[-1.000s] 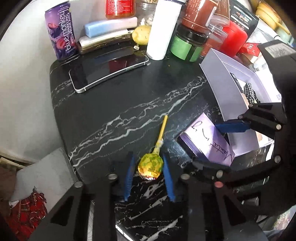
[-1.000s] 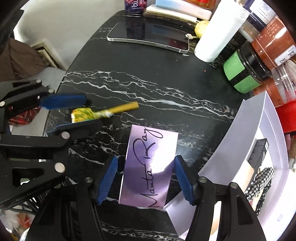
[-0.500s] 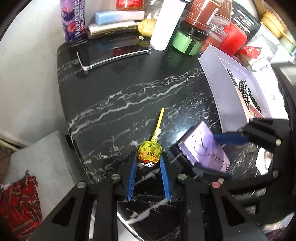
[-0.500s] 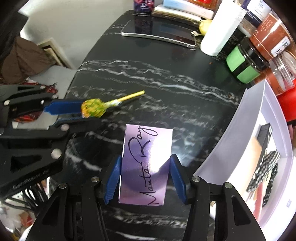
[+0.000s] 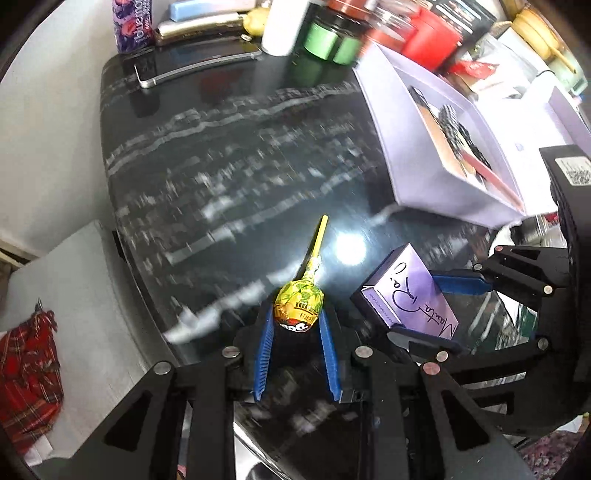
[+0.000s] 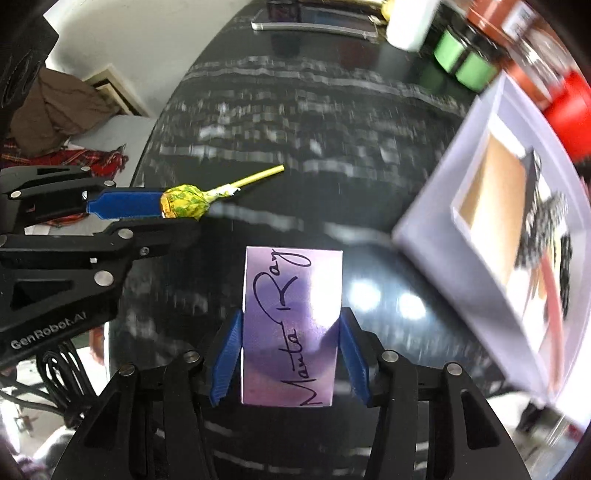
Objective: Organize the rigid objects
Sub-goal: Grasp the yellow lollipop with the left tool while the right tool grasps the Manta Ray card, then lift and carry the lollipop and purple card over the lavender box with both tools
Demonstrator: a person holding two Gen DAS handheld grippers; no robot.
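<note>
Left gripper (image 5: 297, 323): its blue ribbed pads pinch the round head of the lollipop.
Lollipop (image 5: 298, 302): a ball in crinkly yellow-green wrap on a thin yellow stick. The stick points away from the gripper. It is lifted above the near part of the table, toward the left edge.
Right gripper (image 6: 291, 325): its jaws have just been closing, and the blue pads now press both long sides of the purple box.
Purple box (image 6: 291, 325): small, flat and smooth, with straight edges and black handwriting on top. It is held above the near part of the table, just right of the lollipop.
Table (image 5: 229, 155): shiny black stone with white veins and a rounded left edge. Lamp light glints on it.
White box (image 5: 417, 155): an open box with smooth pale walls at the right edge of the table. A checkered thing and a pink stick lie inside; they are too blurry to name.
Phone (image 5: 199, 62): flat, dark and glossy with a silver rim, near the far edge.
Purple can (image 5: 133, 22): a round metal can at the far left corner.
Green jar (image 5: 328, 40): round, with a black lid, at the far edge by a white bottle (image 5: 284, 26).
Red plaid cloth (image 5: 29, 373): soft and crumpled, down off the left edge.
In the way: nothing lies on the table between the grippers and the white box.
</note>
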